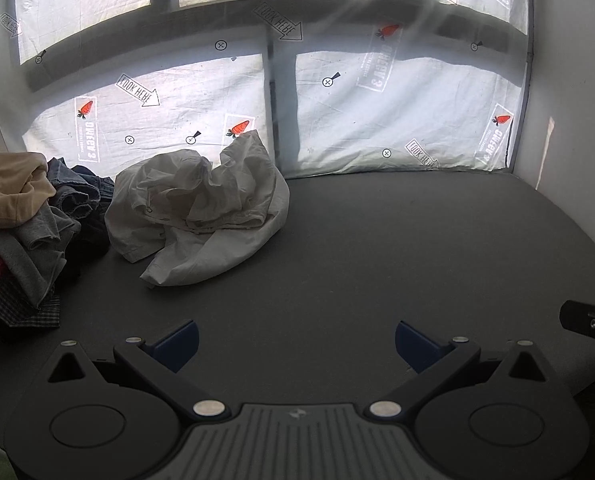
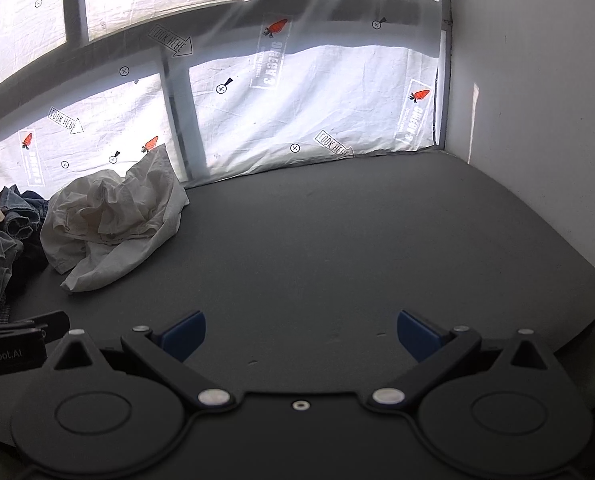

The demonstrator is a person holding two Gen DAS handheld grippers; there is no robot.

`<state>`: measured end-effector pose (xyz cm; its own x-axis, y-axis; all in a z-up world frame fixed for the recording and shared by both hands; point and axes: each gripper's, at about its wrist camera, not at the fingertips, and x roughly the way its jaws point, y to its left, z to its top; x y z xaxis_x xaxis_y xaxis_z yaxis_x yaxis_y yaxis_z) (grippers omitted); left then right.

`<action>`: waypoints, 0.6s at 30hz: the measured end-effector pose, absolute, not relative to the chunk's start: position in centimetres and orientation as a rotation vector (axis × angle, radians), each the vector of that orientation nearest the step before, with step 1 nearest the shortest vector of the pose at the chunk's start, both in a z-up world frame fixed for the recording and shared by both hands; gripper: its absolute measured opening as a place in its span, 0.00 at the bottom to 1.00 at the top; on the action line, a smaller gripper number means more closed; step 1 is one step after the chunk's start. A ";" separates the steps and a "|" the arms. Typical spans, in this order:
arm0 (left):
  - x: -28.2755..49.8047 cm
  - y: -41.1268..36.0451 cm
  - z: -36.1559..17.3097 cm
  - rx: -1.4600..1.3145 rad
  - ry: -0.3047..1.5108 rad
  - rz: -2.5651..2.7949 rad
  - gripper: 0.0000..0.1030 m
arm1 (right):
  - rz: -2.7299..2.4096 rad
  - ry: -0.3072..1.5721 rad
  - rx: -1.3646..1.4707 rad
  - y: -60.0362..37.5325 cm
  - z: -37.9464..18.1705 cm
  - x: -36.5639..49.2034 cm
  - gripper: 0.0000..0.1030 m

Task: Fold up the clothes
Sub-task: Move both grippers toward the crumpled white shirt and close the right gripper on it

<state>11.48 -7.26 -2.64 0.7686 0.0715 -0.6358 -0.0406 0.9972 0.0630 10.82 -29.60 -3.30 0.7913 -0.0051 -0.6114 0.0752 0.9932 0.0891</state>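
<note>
A crumpled white garment (image 1: 201,208) lies on the dark grey table (image 1: 357,248) at the back left, against the printed sheet; it also shows in the right wrist view (image 2: 113,216). A pile of clothes (image 1: 25,224) in tan, denim, grey and dark fabric sits to its left, and shows in the right wrist view (image 2: 5,232). My left gripper (image 1: 295,342) is open and empty above the table's front. My right gripper (image 2: 301,334) is open and empty, well in front and to the right of the white garment.
A white printed sheet (image 1: 397,112) covers the window behind the table. A white wall (image 2: 537,100) closes the right side. The other gripper's body shows at the right edge (image 1: 589,328) and at the left edge (image 2: 13,344).
</note>
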 end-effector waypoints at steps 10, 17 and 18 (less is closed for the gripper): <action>19.6 -8.6 -2.9 -0.041 0.805 0.254 1.00 | 0.093 0.721 0.044 -32.8 -5.1 23.3 1.00; 22.2 -4.3 -4.3 -0.146 0.884 0.374 1.00 | 0.179 0.717 -0.023 -30.7 -7.2 30.1 1.00; 22.8 -3.5 -4.5 -0.155 0.886 0.389 1.00 | 0.190 0.714 -0.024 -30.1 -7.4 31.0 1.00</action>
